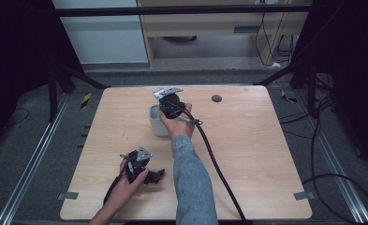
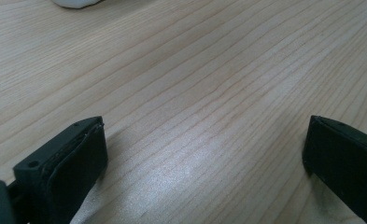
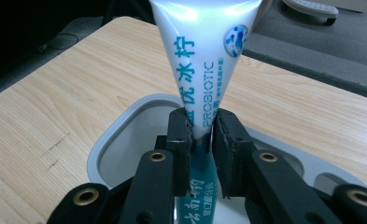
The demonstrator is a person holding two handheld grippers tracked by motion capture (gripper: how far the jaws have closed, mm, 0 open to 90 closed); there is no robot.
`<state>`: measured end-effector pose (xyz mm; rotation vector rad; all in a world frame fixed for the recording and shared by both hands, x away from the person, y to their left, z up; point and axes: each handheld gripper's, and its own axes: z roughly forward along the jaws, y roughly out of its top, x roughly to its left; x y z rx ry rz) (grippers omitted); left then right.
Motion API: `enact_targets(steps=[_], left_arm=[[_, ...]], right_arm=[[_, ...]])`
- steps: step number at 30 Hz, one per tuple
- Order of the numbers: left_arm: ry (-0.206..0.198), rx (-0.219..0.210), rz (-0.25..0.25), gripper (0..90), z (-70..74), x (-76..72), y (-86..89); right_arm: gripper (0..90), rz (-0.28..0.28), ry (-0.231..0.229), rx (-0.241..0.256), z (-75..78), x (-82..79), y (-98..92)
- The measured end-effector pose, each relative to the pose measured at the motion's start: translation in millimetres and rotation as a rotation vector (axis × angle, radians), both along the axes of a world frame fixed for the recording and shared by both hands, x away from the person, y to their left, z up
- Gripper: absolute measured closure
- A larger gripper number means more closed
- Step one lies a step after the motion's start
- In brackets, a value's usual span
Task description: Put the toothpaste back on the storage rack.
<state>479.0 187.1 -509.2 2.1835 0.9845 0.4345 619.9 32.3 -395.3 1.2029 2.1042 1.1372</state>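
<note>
Right gripper view: tube clamped over cup

Right gripper view shows the right gripper (image 3: 201,128) clenched on a white plastic toothpaste tube with teal lettering (image 3: 201,60), jaws pinching its narrow middle. Tube stands nearly upright, wide crimped end up, lower end pointing into the pale grey rounded-square cup (image 3: 125,123) directly below. Grip at the middle probably keeps the tube vertical so it drops in without catching the rim. Whether the lower end touches the cup floor can't be told.

High view: right gripper (image 1: 171,104) sits over the cup (image 1: 154,123) mid-table on the light wooden table (image 1: 247,154), cable trailing toward the near edge. Left gripper (image 1: 142,168) rests near the front-left, well apart from the cup, likely parked out of the way.

Left gripper view: jaws spread wide, nothing between them, bare wood (image 2: 195,93) below.

Judgement: insertion step, tube partly in.
</note>
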Motion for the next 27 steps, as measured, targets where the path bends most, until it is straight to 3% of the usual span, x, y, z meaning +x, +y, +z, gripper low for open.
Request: enact_targets(steps=[27], left_arm=[[0.000, -0.001, 0.001, 0.0, -0.1, 0.0, 0.0]], right_arm=[[67.6, 0.021, -0.014, -0.008, 9.1, -10.7, -4.8]])
